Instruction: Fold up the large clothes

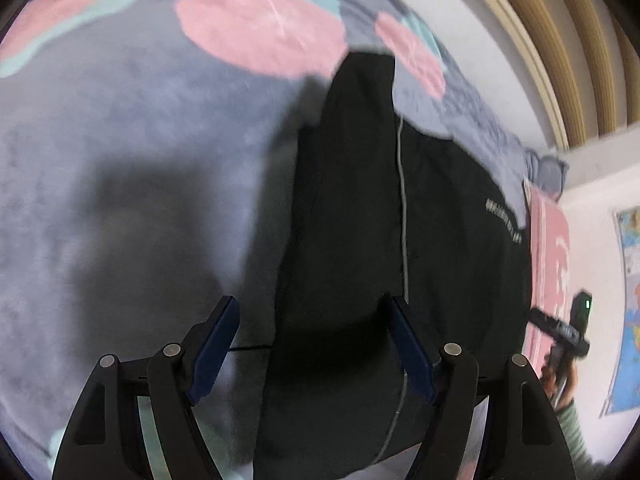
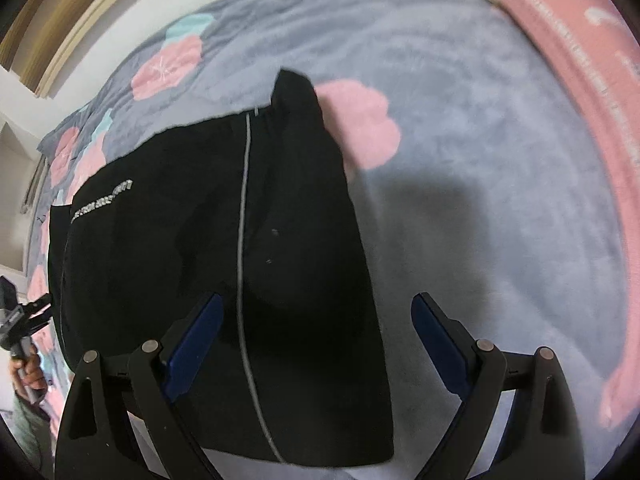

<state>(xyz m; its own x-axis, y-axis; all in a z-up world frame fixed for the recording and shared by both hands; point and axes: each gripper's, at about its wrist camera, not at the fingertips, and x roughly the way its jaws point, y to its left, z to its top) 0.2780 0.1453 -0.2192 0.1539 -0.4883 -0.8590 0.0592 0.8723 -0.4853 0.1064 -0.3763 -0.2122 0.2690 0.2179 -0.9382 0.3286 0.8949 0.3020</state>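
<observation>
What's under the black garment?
The black garment lies on a grey blanket with pink flower shapes; one flower runs partly under its edge. Whatever lies beneath the rest of the garment is covered.

Black garment (image 2: 172,240), folded lengthwise, grey piping stripe (image 2: 242,220), small white lettering (image 2: 102,202), flat on bedspread

This was a bedroom in a home. A bed was spread with a fluffy grey-blue blanket (image 1: 132,128) patterned with pink and teal flowers, and a pink pillow (image 2: 592,80) with white lettering lay at one end. Plain white walls, wooden trim (image 1: 560,40) and a colourful wall map (image 1: 630,300) surrounded it.
</observation>
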